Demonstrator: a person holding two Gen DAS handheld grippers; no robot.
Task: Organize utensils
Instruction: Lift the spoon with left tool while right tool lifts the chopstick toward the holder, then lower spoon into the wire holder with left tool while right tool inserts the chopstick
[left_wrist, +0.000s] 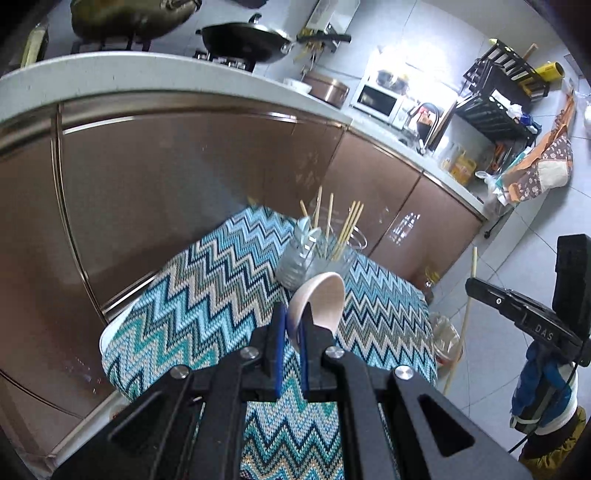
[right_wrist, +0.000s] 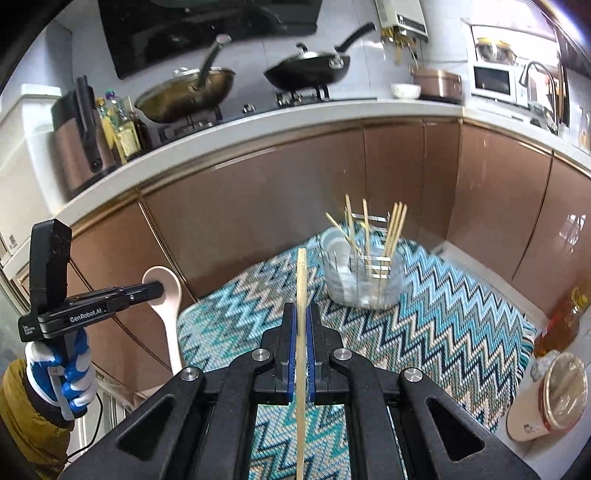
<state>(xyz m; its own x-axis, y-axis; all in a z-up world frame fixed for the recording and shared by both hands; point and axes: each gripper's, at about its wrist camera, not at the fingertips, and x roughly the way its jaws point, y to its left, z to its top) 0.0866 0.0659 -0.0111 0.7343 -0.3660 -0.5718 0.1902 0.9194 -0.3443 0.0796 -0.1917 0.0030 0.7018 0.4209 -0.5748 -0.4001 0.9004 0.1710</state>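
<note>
Pale pink spoon (left_wrist: 317, 301) is clamped in the left gripper (left_wrist: 291, 332), above the zigzag cloth (left_wrist: 207, 288) on the desk. The right gripper (right_wrist: 302, 332) is closed on one wooden chopstick (right_wrist: 301, 295). Near them, a clear holder (right_wrist: 364, 280) with more chopsticks (right_wrist: 395, 229) stands on the cloth.

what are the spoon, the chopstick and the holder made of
Spoon in the left claw: likely plastic or melamine, smooth matte pinkish cream. Chopstick in the right claw: pale bamboo or wood, dull tan, straight. Holder: clear ribbed plastic by its see-through walls, possibly glass.
</note>
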